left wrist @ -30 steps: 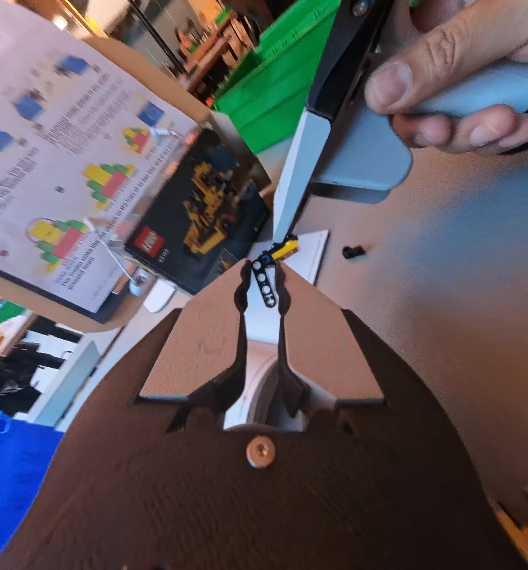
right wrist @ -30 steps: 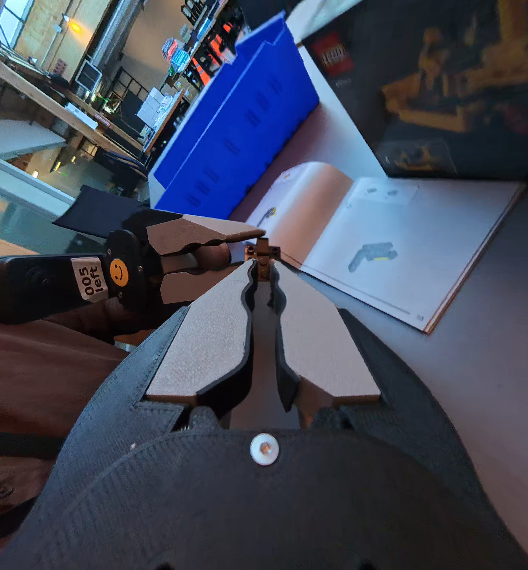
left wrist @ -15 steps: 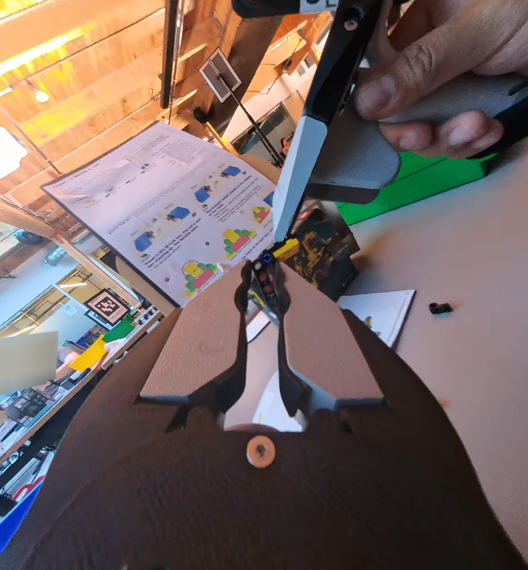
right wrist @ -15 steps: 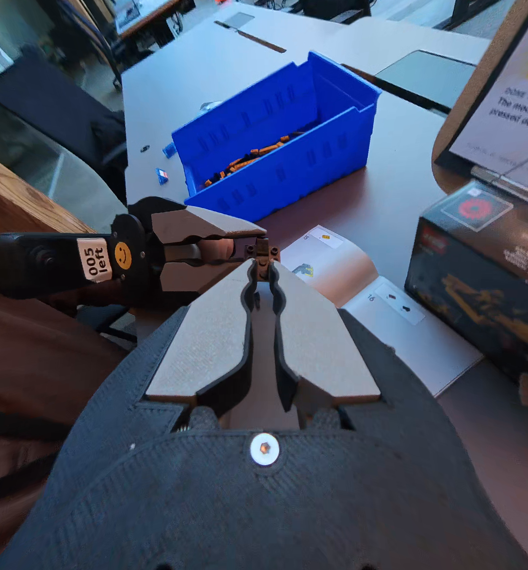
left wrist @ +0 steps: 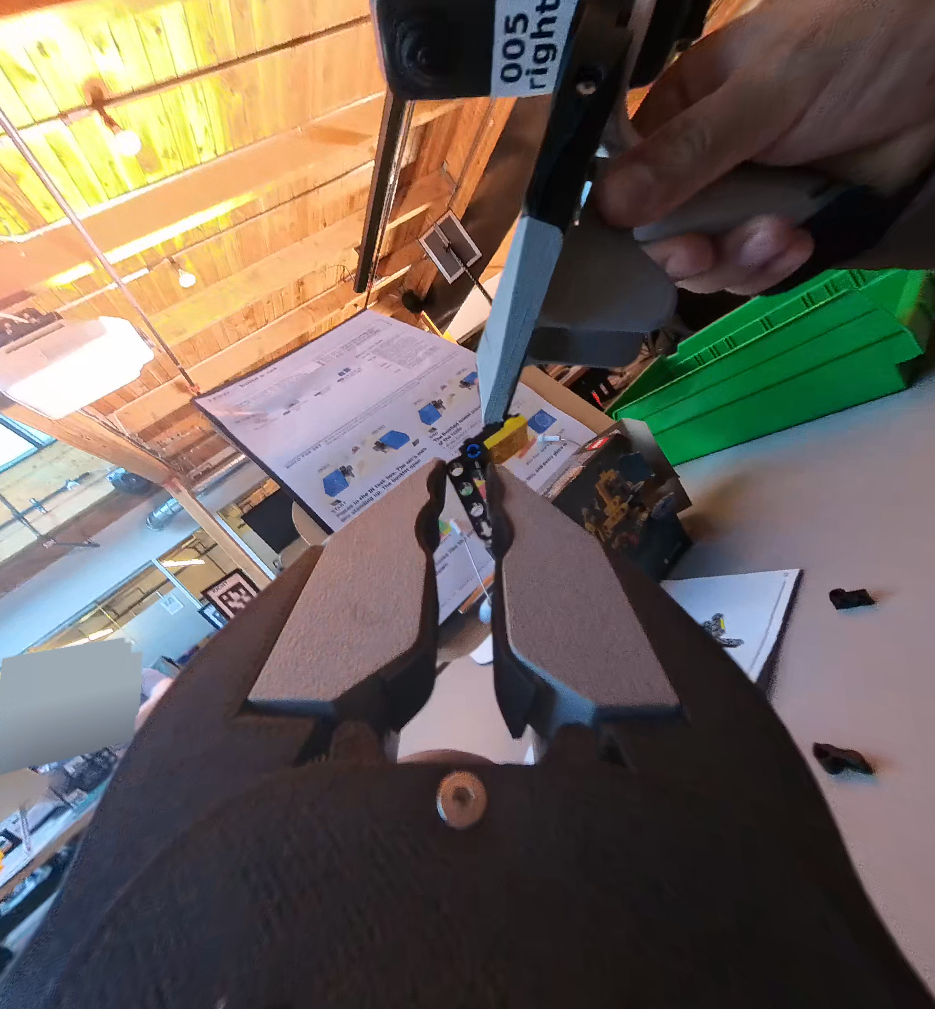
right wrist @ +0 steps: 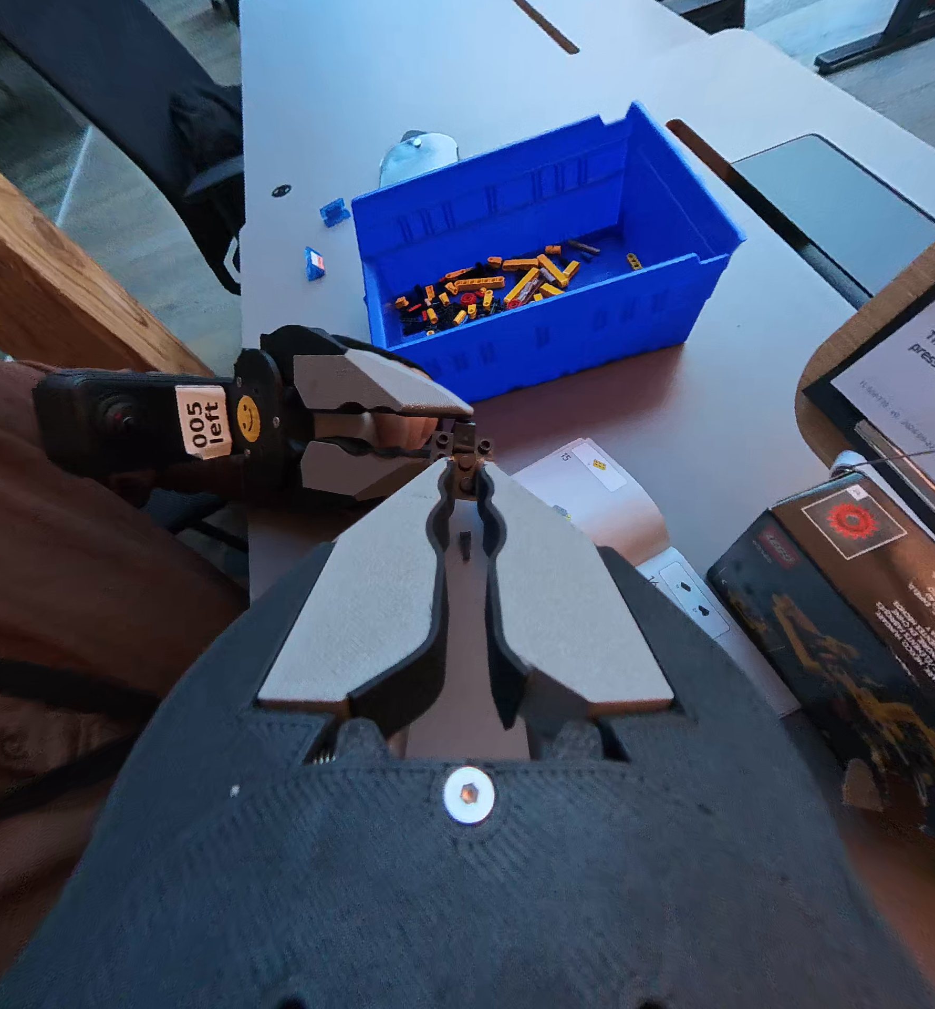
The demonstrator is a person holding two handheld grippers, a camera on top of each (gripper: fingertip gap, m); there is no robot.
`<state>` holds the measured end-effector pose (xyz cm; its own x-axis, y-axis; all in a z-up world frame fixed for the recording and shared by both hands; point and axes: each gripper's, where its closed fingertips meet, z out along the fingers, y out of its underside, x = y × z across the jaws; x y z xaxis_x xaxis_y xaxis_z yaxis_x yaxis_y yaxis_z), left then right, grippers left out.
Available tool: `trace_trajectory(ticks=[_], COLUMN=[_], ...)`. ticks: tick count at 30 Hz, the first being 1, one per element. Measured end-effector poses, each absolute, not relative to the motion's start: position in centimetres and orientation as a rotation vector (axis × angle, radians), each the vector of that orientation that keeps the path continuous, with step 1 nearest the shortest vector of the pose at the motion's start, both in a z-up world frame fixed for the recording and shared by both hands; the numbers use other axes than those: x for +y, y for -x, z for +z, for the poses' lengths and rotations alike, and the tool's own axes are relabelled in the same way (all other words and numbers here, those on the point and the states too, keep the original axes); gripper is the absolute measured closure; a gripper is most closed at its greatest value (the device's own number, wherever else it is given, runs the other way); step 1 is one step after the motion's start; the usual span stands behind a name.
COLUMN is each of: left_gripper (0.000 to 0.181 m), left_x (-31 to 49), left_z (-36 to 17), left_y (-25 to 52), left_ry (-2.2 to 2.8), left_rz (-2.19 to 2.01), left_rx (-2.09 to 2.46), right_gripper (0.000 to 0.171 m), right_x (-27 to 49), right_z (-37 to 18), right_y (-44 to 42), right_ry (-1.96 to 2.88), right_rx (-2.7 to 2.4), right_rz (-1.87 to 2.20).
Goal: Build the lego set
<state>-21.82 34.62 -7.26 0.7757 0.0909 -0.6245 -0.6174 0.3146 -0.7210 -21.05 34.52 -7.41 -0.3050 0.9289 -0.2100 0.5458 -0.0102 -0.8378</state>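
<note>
A small lego assembly is held in the air between both grippers: a black beam with holes with a yellow piece at its top end. My left gripper is shut on the black beam. My right gripper is shut on the other end of the assembly. In the left wrist view the right gripper's grey fingers come down from above onto the yellow piece. In the right wrist view the left gripper reaches in from the left, a little above the table.
A blue bin holds several loose yellow, black and red pieces. An open booklet and a dark lego box lie to the right. Two black pieces lie on the table. A green bin stands behind, and an instruction sheet stands on a board. The tips of both grippers are at nearly the same place.
Both grippers have turned and risen together with the assembly. The left view now looks up toward the ceiling, the right view down onto the blue bin. Both grips are unchanged.
</note>
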Motion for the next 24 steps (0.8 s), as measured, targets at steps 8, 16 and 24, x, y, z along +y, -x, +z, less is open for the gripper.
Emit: trace_trajectory(ticks=[8, 16, 24], left_gripper=[0.171, 0.170, 0.170], left_x=[34.2, 33.7, 33.0], left_z=[-6.7, -6.6, -6.0], left_y=[21.9, 21.3, 20.8], left_ry=[1.138, 1.083, 1.024], left_rz=[0.510, 0.522, 0.579], left_rx=[0.522, 0.545, 0.580], right_gripper=[0.167, 0.167, 0.167], right_x=[34.2, 33.8, 33.2], right_z=[-6.8, -6.7, -6.1], right_y=[21.1, 20.8, 20.4], right_ry=[1.473, 1.447, 1.420], right_rx=[-1.908, -1.940, -1.964], right_rz=[1.231, 1.221, 1.318])
